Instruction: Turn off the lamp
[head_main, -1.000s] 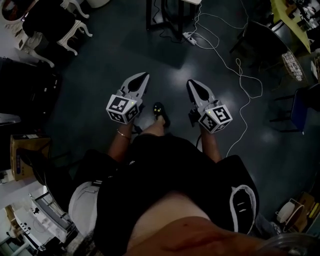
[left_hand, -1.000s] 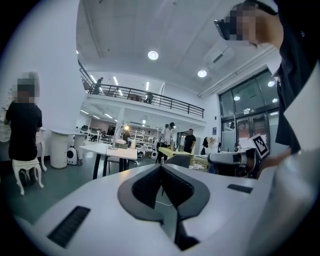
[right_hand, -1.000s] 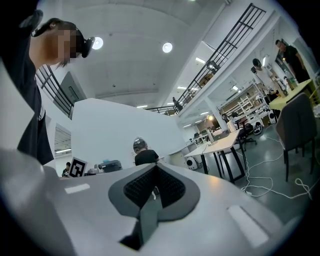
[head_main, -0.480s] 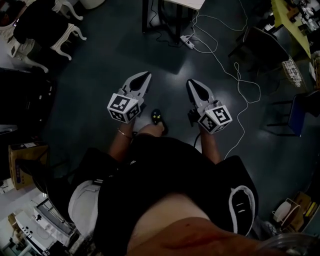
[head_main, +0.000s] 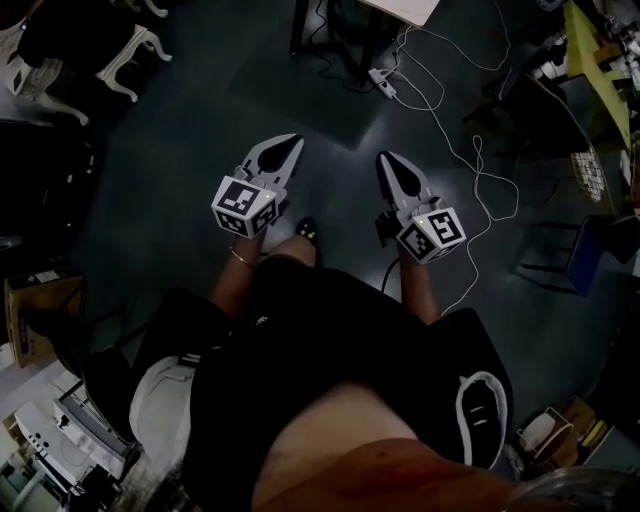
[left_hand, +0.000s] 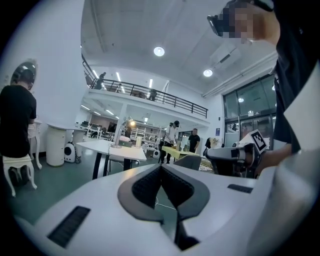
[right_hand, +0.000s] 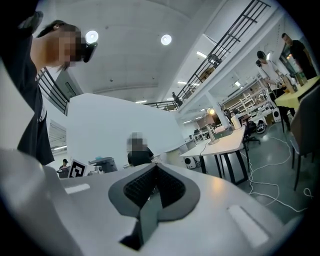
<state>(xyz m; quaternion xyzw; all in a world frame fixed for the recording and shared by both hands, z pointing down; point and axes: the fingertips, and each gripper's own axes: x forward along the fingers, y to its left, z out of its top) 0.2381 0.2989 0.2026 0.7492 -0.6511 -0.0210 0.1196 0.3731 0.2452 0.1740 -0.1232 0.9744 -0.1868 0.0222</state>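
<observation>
A desk lamp (left_hand: 119, 136) with a lit head stands on a white table (left_hand: 107, 148) far across the room in the left gripper view. The right gripper view shows the same lamp (right_hand: 212, 128) on that table (right_hand: 226, 144), also distant. In the head view only the table's corner (head_main: 402, 9) shows at the top edge. My left gripper (head_main: 288, 143) (left_hand: 161, 167) and right gripper (head_main: 388, 160) (right_hand: 155, 167) hang side by side over the dark floor, both shut with nothing in them.
A power strip (head_main: 383, 78) and white cables (head_main: 478, 150) lie on the floor below the table. White chairs (head_main: 125, 45) stand at the far left, a blue chair (head_main: 600, 245) at the right, a cardboard box (head_main: 28, 305) at the left edge. A person (left_hand: 16, 125) sits at the left.
The person has stepped forward, and the shoe between the grippers has drawn back. Both grippers stay shut and side by side, and the floor has slid slightly in view.
</observation>
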